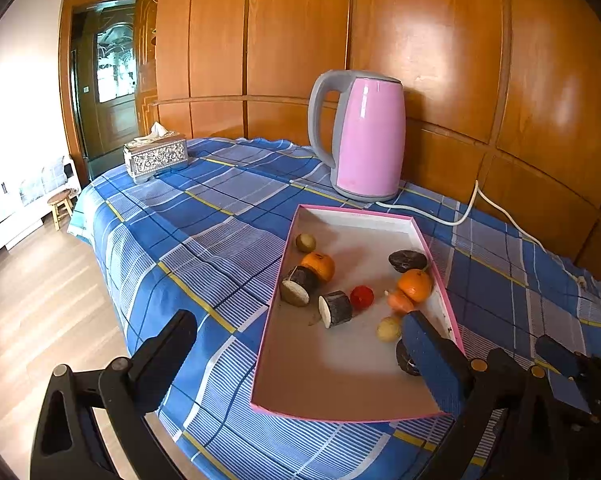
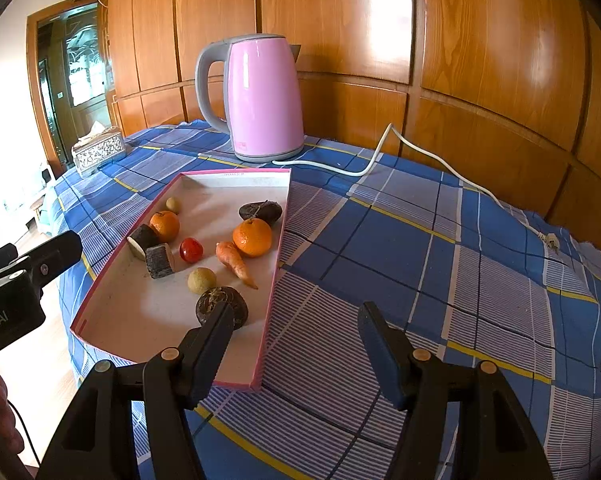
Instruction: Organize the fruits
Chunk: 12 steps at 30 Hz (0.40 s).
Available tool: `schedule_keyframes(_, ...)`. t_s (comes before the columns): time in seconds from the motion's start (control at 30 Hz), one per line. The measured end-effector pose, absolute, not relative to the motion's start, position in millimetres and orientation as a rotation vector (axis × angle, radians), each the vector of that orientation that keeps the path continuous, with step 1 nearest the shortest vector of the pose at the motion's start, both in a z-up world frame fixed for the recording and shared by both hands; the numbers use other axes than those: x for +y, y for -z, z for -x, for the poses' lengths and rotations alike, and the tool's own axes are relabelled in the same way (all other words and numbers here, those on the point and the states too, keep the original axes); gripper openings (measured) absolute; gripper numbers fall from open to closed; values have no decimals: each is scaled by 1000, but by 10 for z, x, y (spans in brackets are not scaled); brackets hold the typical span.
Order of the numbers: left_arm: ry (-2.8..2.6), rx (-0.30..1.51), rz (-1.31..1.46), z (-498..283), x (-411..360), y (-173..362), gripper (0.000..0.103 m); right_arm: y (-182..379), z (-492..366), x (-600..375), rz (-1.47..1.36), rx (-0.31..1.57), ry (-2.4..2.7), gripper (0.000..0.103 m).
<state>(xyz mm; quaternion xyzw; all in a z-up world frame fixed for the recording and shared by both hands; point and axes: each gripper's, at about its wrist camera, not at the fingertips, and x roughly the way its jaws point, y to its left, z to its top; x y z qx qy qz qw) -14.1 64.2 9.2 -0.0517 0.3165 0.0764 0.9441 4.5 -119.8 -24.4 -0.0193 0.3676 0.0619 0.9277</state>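
While fruits (image 2: pixel 252 237) fill tray (image 2: pixel 274 276) — right hand-held gripper (image 2: pixel 296 322) hovers beside.

I see a table under a blue checked cloth (image 2: pixel 440 240). On it: a pink-rimmed tray (image 2: pixel 236 385) at my ten o'clock, a pink kettle (image 2: pixel 264 96) at twelve, its white cord (image 2: pixel 428 152) trailing toward two, a tissue box (image 2: pixel 98 150) at ten.

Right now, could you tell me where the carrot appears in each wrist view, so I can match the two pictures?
Left wrist view: the carrot lies low right in the tray, blurred, just above the gripper's blue finger pad.
Right wrist view: the carrot lies mid-frame, left of centre, in the tray.
Shared landmark: the pink kettle behind the tray.
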Motion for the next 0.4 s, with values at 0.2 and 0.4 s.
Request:
schedule_keyframes(0.2,-148,650,107,145,640,-82,103,244,-47,-1210,39,758,-129,65)
schedule_keyframes(0.4,-147,650,113,149,654,-70,103,248,-43,-1235,30,758,-127,65)
